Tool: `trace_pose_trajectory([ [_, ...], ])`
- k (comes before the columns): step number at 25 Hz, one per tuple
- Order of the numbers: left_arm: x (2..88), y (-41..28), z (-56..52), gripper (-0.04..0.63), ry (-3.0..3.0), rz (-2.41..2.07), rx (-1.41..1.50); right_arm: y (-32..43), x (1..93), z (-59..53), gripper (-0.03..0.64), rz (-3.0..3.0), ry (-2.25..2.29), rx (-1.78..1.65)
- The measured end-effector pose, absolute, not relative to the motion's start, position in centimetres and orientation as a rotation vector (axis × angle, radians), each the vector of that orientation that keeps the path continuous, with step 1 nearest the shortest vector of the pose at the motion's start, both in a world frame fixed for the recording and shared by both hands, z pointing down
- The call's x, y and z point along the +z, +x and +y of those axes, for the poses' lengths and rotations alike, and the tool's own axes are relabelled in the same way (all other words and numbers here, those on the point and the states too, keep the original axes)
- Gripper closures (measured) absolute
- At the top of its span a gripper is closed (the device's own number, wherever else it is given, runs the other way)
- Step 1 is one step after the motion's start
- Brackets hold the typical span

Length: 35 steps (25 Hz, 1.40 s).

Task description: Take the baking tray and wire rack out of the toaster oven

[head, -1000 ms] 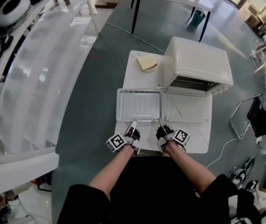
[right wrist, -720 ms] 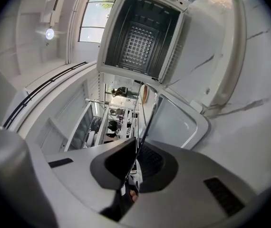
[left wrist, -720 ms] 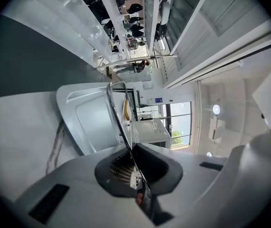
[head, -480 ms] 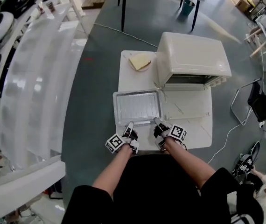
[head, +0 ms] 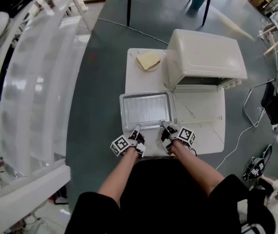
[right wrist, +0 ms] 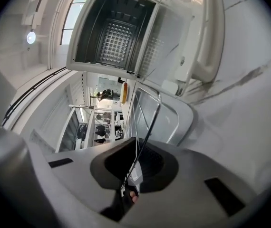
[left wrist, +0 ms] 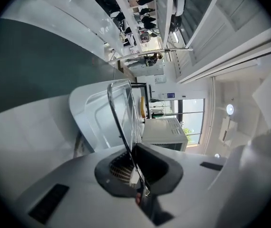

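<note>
Both pieces are already out of the toaster oven. Its door lies folded open toward the near side, and the right gripper view shows the inside with no shelf left in it.

The baking tray sits on the desk, just left of the open door. The wire rack is directly over the tray, held by its near edge. The left claw is closed tight on the rack's near wire toward the left, and the right claw is closed tight on the same wire toward the right. Each gripper view shows that thin wire pinched between its jaws.

I cannot tell whether the rack's far edge already rests in the tray.

As I judge it, the removal itself is done. What remains is to settle the rack and let go of it with both claws.
</note>
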<state>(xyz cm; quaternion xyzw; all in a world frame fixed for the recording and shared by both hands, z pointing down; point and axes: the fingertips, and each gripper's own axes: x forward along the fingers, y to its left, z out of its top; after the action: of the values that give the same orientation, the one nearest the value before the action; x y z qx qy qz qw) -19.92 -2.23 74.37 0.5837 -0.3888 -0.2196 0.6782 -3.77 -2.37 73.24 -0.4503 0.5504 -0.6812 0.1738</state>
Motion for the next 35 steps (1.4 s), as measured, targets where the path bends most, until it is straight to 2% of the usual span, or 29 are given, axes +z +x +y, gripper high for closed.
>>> trace_pose_trajectory([
  [3, 74.6, -19.6, -2.4, 0.574, 1.258, -0.781, -0.551, -3.6, 73.9, -2.5, 0.592, 1.5, -1.296, -1.956],
  [8, 74.8, -19.0, -1.8, 0.568, 1.274, -0.682, -0.45, -3.5, 74.8, -2.6, 0.595, 1.4, -1.347, -1.98],
  [12, 75.1, -18.9, -0.4, 0.51, 1.269, -0.654, -0.376, -3.5, 75.6, -2.1, 0.595, 1.354, -1.377, -1.999],
  [16, 75.3, -19.4, 0.6, 0.485, 1.251, -0.692, -0.346, -3.4, 76.1, -2.4, 0.595, 1.318, -1.397, -1.995],
  [20, 75.7, -19.9, 2.1, 0.485, 1.228, -0.761, -0.331, -3.1, 76.0, -2.5, 0.595, 1.3, -1.404, -1.982],
  [21, 75.8, -20.0, 2.3, 0.494, 1.211, -0.777, -0.345, -3.1, 76.0, -2.5, 0.595, 1.298, -1.404, -1.986],
  [22, 75.8, -20.1, 2.4, 0.533, 1.192, -0.794, -0.363, -3.1, 76.0, -2.4, 0.595, 1.302, -1.405, -1.991],
  [24, 76.1, -20.2, 2.3, 0.551, 1.16, -0.814, -0.409, -3.2, 76.2, -2.3, 0.595, 1.317, -1.409, -2.001],
  [32, 75.7, -20.8, 1.3, 0.568, 1.145, -0.852, -0.461, -3.5, 75.8, -1.5, 0.592, 1.46, -1.443, -2.038],
  [34, 75.8, -21.1, 1.1, 0.569, 1.136, -0.876, -0.475, -3.8, 75.7, -1.2, 0.565, 1.5, -1.416, -2.075],
  [35, 75.9, -21.3, 1.1, 0.571, 1.127, -0.887, -0.49, -3.9, 75.6, -1.0, 0.53, 1.516, -1.401, -2.093],
])
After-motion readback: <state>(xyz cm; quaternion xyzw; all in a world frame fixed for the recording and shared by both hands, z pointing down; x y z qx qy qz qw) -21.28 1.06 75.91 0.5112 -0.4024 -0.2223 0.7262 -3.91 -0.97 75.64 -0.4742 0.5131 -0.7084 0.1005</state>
